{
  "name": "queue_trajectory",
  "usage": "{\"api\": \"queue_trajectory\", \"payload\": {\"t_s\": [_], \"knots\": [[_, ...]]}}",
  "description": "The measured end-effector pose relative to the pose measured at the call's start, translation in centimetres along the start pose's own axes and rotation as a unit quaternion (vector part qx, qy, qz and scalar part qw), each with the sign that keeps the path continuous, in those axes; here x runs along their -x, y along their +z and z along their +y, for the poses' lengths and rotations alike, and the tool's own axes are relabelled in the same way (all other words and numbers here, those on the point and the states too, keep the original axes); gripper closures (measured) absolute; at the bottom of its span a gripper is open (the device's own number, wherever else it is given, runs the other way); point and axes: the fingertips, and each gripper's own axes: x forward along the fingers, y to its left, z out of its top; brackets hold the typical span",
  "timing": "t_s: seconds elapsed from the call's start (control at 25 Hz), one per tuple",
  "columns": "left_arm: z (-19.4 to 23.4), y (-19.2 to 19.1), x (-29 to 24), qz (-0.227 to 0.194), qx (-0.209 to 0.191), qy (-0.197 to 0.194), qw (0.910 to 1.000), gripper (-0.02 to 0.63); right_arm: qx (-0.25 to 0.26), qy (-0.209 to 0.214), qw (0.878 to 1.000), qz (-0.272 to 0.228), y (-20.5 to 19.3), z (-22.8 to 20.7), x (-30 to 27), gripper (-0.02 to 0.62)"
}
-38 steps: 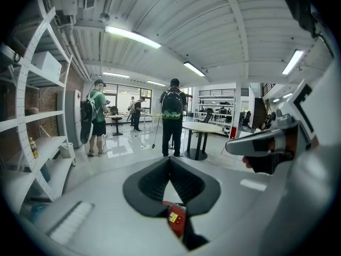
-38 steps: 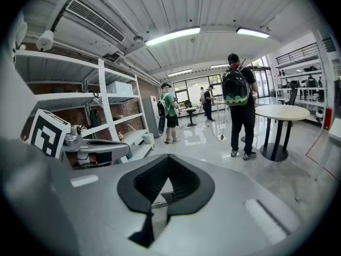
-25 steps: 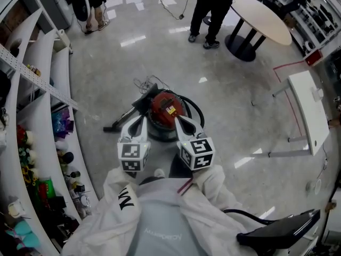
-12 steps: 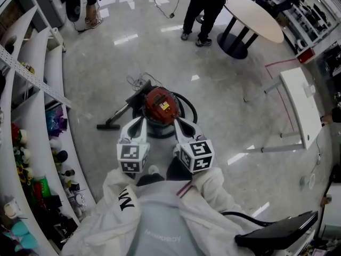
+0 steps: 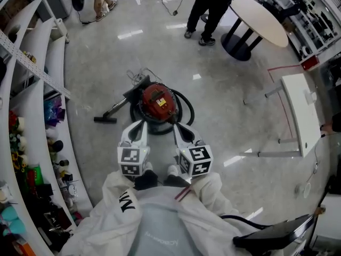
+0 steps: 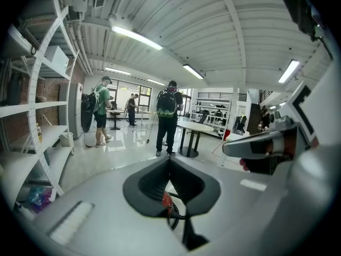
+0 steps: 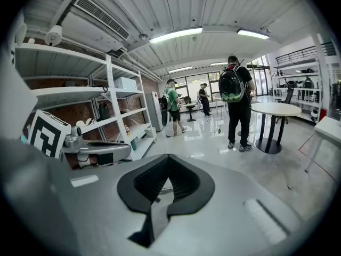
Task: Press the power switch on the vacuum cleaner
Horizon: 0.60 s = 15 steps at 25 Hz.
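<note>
Here the vacuum cleaner (image 5: 159, 101) stands on the shiny floor (image 5: 229, 116) directly in front of us, a round canister with a red top, its black hose (image 5: 186, 106) curling around the body and its floor nozzle (image 5: 105, 120) lying out to the left. We cannot make out the power switch itself on the red top, it is too small from the head view. Both tools point down at the canister from our side. The left gripper (image 6: 170, 160) has its jaws closed together with nothing between them, and through the small gap behind the tips we see a bit of the red top and the hose below. The right gripper (image 7: 168, 158) is closed and empty in the same way. We judge that they are kept closed so that the tips form one blunt point, good for pushing a button. In the head view the two tips lie at the near edge of the canister, one on each side of its middle, but they seem to be above it and not touching. Farther out, curved white shelves (image 5: 32, 89) run along the left, and a person (image 5: 210, 9) stands beside a round table (image 5: 261, 17), well apart from the work.
</note>
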Motion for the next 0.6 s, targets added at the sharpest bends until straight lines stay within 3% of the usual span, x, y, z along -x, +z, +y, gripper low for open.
{"api": "queue_trajectory", "payload": {"t_s": [0.6], "knots": [[-6.1,-0.6,0.2,-0.003,-0.002,0.069,0.9976,0.606,0.004,0.052,0.999,-0.001,-1.9,-5.2,5.0,0.595]]}}
